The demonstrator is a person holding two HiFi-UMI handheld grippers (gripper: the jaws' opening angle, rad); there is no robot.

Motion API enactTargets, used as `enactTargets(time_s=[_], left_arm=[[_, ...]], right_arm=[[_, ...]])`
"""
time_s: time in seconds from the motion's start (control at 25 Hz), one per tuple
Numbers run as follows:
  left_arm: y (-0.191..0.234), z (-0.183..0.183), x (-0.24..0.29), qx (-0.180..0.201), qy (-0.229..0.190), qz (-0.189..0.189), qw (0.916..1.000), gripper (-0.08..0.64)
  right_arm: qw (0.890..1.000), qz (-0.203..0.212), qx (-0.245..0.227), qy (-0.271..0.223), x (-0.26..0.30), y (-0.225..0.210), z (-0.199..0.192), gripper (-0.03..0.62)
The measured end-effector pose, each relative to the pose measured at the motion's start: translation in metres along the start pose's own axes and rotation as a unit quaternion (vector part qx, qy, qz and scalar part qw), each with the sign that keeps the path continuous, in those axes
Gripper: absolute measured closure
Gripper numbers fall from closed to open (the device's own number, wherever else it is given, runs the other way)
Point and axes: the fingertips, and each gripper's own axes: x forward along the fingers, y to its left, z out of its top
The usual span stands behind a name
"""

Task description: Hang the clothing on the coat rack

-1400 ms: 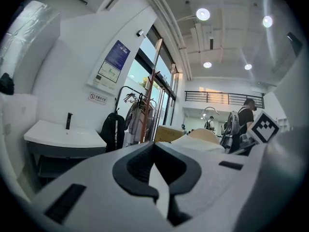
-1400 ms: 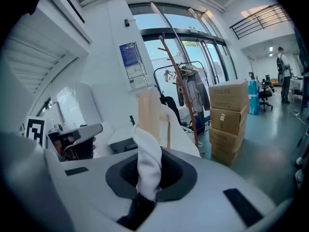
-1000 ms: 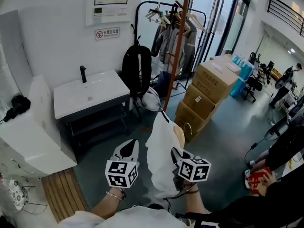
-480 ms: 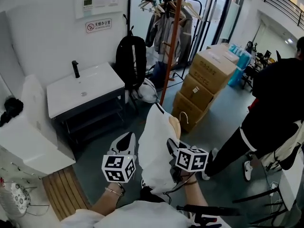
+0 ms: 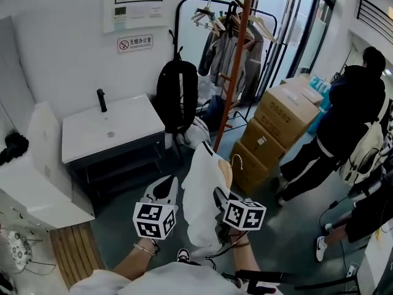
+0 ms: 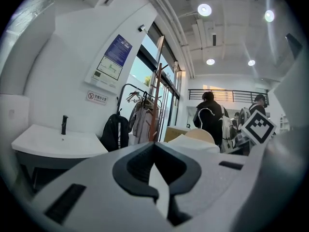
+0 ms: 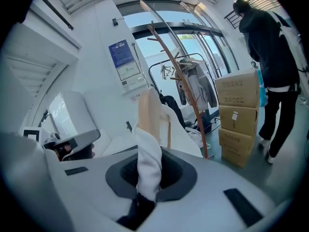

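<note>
1. Head view, layout: white garment (image 5: 199,195) on wooden hanger (image 5: 228,172) hangs low in frame between both grippers, well apart from the coat rack (image 5: 236,60); right gripper (image 5: 219,196) clamps the fabric near the hanger's shoulder; left gripper (image 5: 166,189) sits just beside the garment's left edge.
2. Head view, change: passer-by (image 5: 344,115) in black has moved from the right foreground to the cardboard boxes (image 5: 279,118), near the rack's right side; garment, hanger and both grippers keep the same arrangement; judgement: the carry is unfinished, the hanger's hook is on no peg yet, and an approach from the rack's left looks less obstructed.
3. Left gripper view: left gripper (image 6: 157,178) has its jaws together with nothing clamped; hanger (image 6: 200,135) and garment (image 6: 186,143) show just beyond the right-hand jaw; coat rack (image 6: 155,91) stands ahead, passer-by (image 6: 210,115) further right.
4. Right gripper view: right gripper (image 7: 145,192) is closed tight on a fold of the garment (image 7: 149,163); hanger (image 7: 147,110) rises directly above the pads; coat rack (image 7: 186,95) lies ahead and right, cardboard boxes (image 7: 239,115) and passer-by (image 7: 273,57) beyond it.
</note>
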Motion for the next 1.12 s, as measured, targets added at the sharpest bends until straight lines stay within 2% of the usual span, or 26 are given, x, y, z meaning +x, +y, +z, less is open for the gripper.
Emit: enactTargets(time_s=[0.24, 0.44, 0.64, 0.92, 1.12], left_arm=[[0.014, 0.011, 0.041, 0.004, 0.002, 0.019, 0.9998, 0.552], [0.024, 0.013, 0.068, 0.011, -0.001, 0.032, 0.9994, 0.552], [0.041, 0.010, 0.093, 0.002, 0.001, 0.045, 0.9990, 0.552], [0.062, 0.006, 0.131, -0.006, 0.005, 0.036, 0.9993, 0.552], [0.082, 0.011, 0.169, -0.014, 0.007, 0.012, 0.9998, 0.552]], right_arm=[[1.000, 0.013, -0.001, 0.003, 0.036, -0.019, 0.031, 0.552], [1.000, 0.014, 0.005, 0.010, 0.062, -0.043, 0.041, 0.551], [1.000, 0.018, 0.009, 0.022, 0.088, -0.056, 0.049, 0.551], [0.999, 0.008, 0.014, 0.036, 0.124, -0.071, 0.058, 0.551], [0.999, -0.004, 0.014, 0.043, 0.153, -0.078, 0.071, 0.551]])
